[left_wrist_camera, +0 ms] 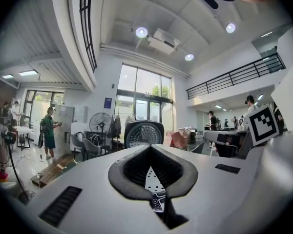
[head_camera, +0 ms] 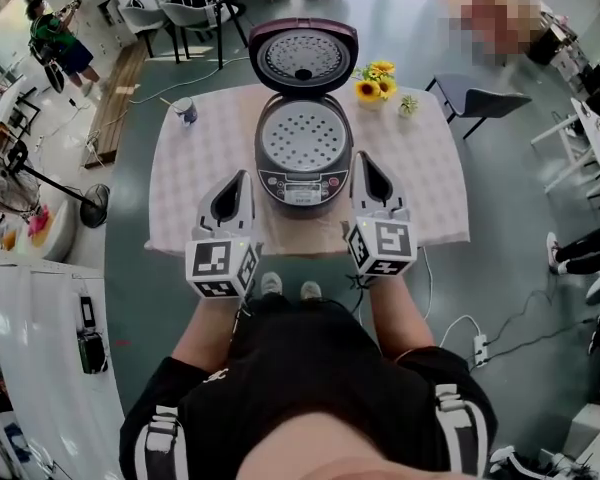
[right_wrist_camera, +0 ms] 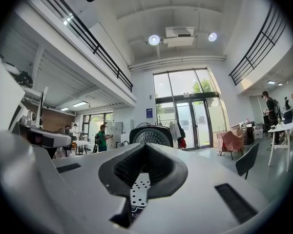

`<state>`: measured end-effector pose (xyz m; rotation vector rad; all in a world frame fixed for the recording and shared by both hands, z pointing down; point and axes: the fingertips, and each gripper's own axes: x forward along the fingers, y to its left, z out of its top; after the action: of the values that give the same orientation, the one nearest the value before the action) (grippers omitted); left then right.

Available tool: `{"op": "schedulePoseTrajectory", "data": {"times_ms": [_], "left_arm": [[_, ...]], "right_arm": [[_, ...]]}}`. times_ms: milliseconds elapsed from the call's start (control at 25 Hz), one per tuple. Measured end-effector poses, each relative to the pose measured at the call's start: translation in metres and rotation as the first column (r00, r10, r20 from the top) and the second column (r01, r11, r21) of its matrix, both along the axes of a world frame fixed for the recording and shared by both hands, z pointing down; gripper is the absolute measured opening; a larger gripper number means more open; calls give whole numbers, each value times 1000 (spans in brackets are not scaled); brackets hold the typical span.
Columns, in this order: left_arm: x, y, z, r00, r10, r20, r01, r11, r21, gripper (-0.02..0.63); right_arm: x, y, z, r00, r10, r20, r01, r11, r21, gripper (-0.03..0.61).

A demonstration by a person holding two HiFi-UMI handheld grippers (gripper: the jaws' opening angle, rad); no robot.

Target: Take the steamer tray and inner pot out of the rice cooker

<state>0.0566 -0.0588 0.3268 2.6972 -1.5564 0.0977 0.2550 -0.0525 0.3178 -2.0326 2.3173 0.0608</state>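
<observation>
**Now both hand-held grippers wait, shut, by the rice cooker**

Here the left hand-held gripper [head_camera: 244,178] has its two jaws pressed together, and nothing is between them. The right hand-held gripper [head_camera: 361,158] is the same: jaws together, nothing in them. Both point level, away from the person, toward the far side of the counter [head_camera: 195,168].

The left one is just beside the left side of the rice cooker [head_camera: 303,183]. The right one is just beside its right side. I cannot tell if either one touches it. The cooker's button panel faces the person and sits between the two.

The lid [head_camera: 304,58] of the cooker stands open at the back. The steamer tray [head_camera: 303,133] lies inside the top of the cooker. It is round and full of little holes. The inner pot would be under the tray, so it cannot be seen.

The cooker stands in the middle of the counter, on a pale pink cloth. Yellow flowers [head_camera: 375,81] are behind it on the right. A small cup [head_camera: 185,111] is near the far left corner.
</observation>
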Motion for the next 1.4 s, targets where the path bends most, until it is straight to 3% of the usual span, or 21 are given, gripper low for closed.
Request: {"op": "schedulePoseTrajectory", "data": {"times_ms": [440,920,1040,1080,1120,1160,1240,1400], "left_arm": [[3,-38,-13,999,53,0,-53,998,17,3],[15,-102,-13,998,67,14,-67,997,39,3],[26,-112,-10,993,116,14,-117,993,35,3],[32,-114,-12,989,145,7,-145,988,45,63],[37,-116,-15,986,166,0,-166,985,58,285],[39,-120,-17,985,172,-2,-172,983,65,403],[40,-131,-16,988,156,8,-156,986,55,419],[35,-149,-2,992,126,11,-126,992,-12,420]], "right_arm": [[1,-22,-17,999,49,-10,-48,998,34,0],[14,-80,-17,997,73,-3,-73,996,61,0],[16,-93,-12,997,71,-9,-70,997,44,0],[16,-98,-11,998,60,-7,-60,997,40,0],[14,-103,-11,999,43,-2,-43,998,39,131],[13,-109,-11,1000,28,2,-28,999,38,225],[12,-119,-9,1000,17,-2,-17,999,28,287],[10,-134,1,999,22,-29,-23,1000,-15,288]]}}
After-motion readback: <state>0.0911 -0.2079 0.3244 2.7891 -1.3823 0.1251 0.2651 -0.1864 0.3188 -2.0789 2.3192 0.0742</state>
